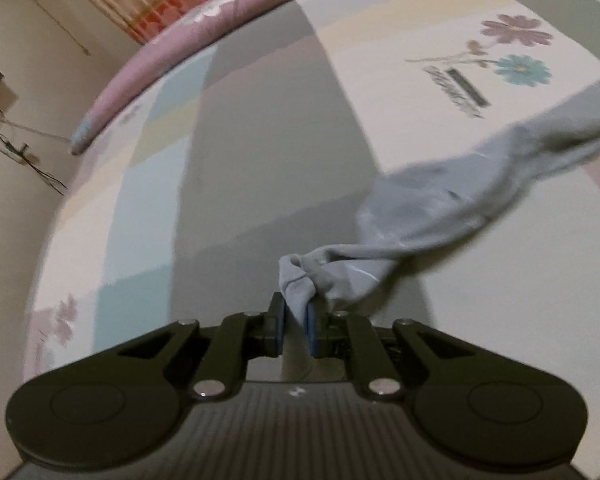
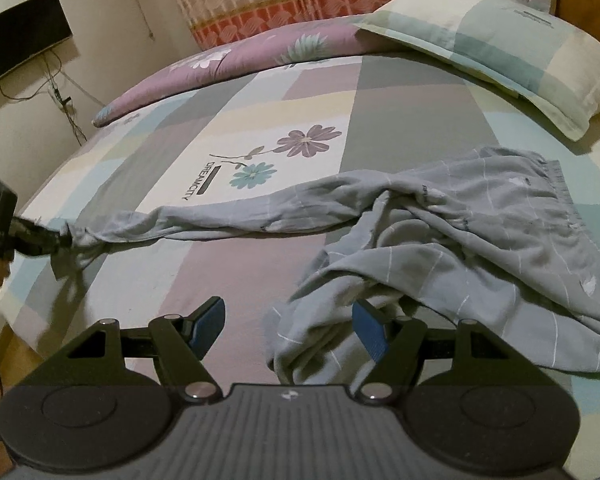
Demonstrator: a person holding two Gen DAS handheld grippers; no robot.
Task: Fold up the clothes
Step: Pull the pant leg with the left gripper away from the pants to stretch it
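Observation:
A pair of grey trousers (image 2: pixel 460 240) with thin white lines lies crumpled on the patchwork bedsheet (image 2: pixel 240 272). One leg is drawn out long to the left, and its cuff (image 1: pixel 300 280) is pinched in my left gripper (image 1: pixel 296 320), which is shut on it. That same gripper (image 2: pixel 66 236) shows at the far left of the right wrist view, with the leg taut behind it. My right gripper (image 2: pixel 288 328) stands open low over the sheet; the other leg's end (image 2: pixel 320 332) lies between its blue pads (image 2: pixel 370 334).
A folded purple quilt (image 2: pixel 240 56) lies along the bed's far edge and a checked pillow (image 2: pixel 500 48) at the far right. A black screen (image 2: pixel 24 36) with hanging cables is on the left wall. The bed's left edge (image 1: pixel 52 240) drops off close by.

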